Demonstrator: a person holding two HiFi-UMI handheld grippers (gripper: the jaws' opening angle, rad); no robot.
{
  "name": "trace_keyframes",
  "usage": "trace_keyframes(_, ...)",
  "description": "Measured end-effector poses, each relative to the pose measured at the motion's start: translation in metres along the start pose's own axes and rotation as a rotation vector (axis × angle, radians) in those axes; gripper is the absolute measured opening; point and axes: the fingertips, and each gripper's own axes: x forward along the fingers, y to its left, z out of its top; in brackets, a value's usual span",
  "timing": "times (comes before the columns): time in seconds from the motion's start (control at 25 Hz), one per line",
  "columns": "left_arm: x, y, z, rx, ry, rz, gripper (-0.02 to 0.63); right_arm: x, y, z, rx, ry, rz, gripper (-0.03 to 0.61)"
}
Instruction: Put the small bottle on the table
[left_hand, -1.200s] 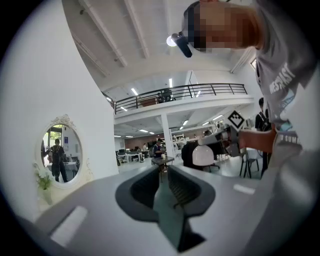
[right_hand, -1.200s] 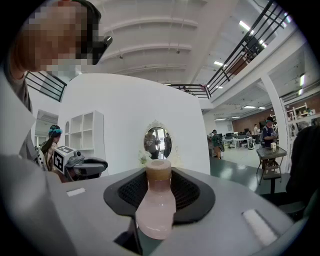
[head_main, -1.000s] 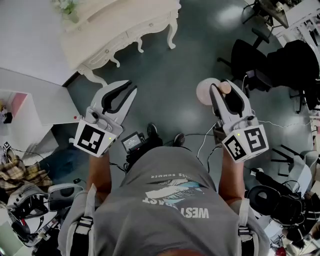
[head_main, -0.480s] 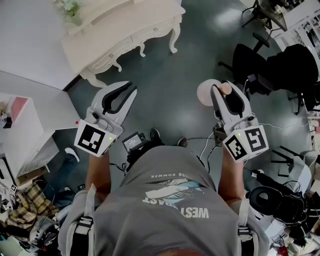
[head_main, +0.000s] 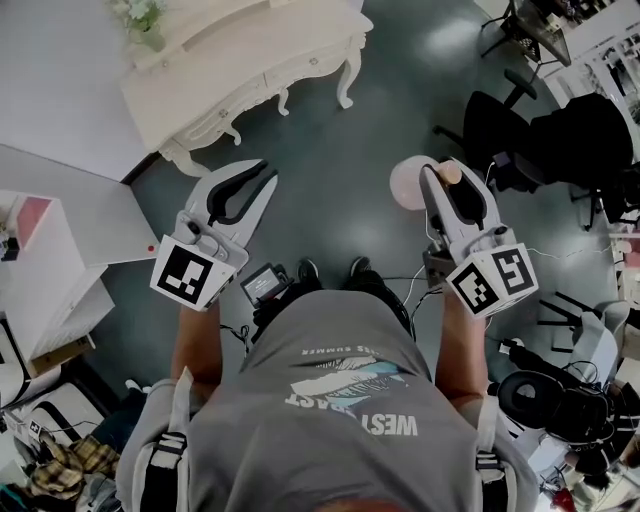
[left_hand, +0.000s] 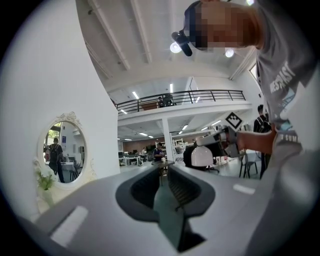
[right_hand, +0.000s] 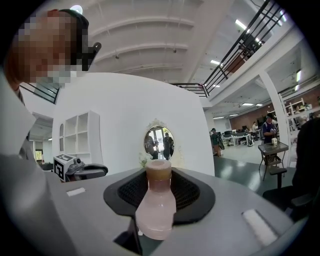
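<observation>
Both grippers (head_main: 263, 172) (head_main: 441, 178), bottle (head_main: 412, 184) too, nearer table (head_main: 250, 55)

**Floor** (head_main: 340, 190): dark grey-green and glossy, with a patch of glare near the top.

Standing on it:
- Cream bench (head_main: 230, 60) with carved, curved legs, upper left. A small green plant (head_main: 140, 15) stands at its left end.
- White shelf unit (head_main: 45, 255), at the left edge.
- Black office chairs (head_main: 497, 118), upper right.

Lying on it:
- Loose cables (head_main: 408, 285), trailing near the centre.
- Plaid cloth (head_main: 60, 462), among clutter at bottom left.
</observation>
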Motion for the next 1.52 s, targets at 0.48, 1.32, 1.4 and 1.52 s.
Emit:
trace_keyframes(0.48,0.024,0.025,-0.008,0.009,-0.002,0.074,0.037,0.041,-0.032,0.0,0.0,0.003,0.051,0.144)
trace_keyframes(1.32,0.196,0.092,-0.019,0.008,0.051,0.198,0.003,0.175,-0.187,0.016,0.001,0.04,0.195,0.144)
trace_keyframes(1.4,0.212,0.094,-0.025,0.002,0.087,0.212,0.003,0.187,-0.203,0.017,0.001,0.041,0.215,0.144)
trace_keyframes(1.52,0.234,0.098,-0.023,0.007,0.09,0.237,0.003,0.202,-0.224,0.019,0.001,0.041,0.244,0.144)
